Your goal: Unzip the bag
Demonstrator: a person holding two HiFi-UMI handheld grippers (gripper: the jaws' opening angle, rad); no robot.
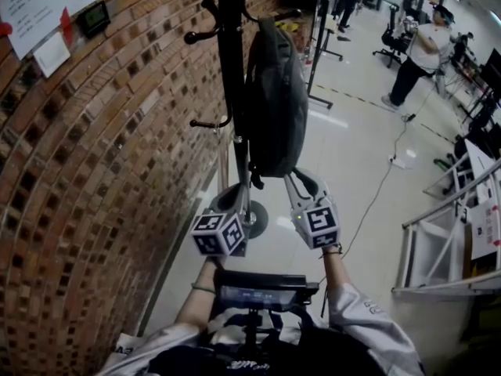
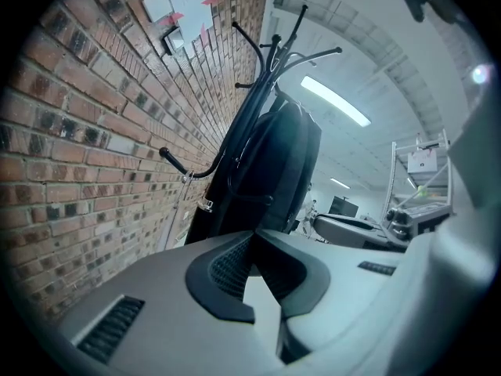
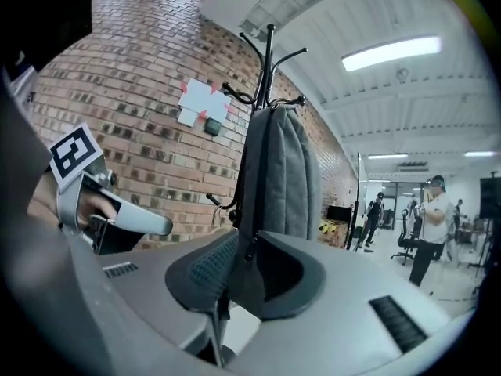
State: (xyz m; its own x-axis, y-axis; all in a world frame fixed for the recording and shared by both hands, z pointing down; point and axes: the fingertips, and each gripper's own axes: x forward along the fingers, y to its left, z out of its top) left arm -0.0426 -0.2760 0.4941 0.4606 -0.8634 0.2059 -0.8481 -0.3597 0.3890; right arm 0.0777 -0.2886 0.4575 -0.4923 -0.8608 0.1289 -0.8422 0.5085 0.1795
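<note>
Hanging bag (image 3: pixel 280 171) sits between opening right gripper (image 3: pixel 249 245) fingers (image 3: pixel 202 276).

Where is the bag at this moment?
The bag hangs from the black coat stand beside the brick wall, at the head view's centre, its lower end between the right tool's opening jaws.

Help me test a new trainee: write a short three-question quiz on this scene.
1. True or false: the dark grey fabric backpack lies on the floor.
2. The black metal coat stand stands beside a wall of: A red brick, B glass, C white tile.
3. Fill in: the backpack's lower end sits between the ___ gripper's jaws.
Key: 1 false, it hangs on the stand; 2 A; 3 right gripper, jaws opening.
</note>
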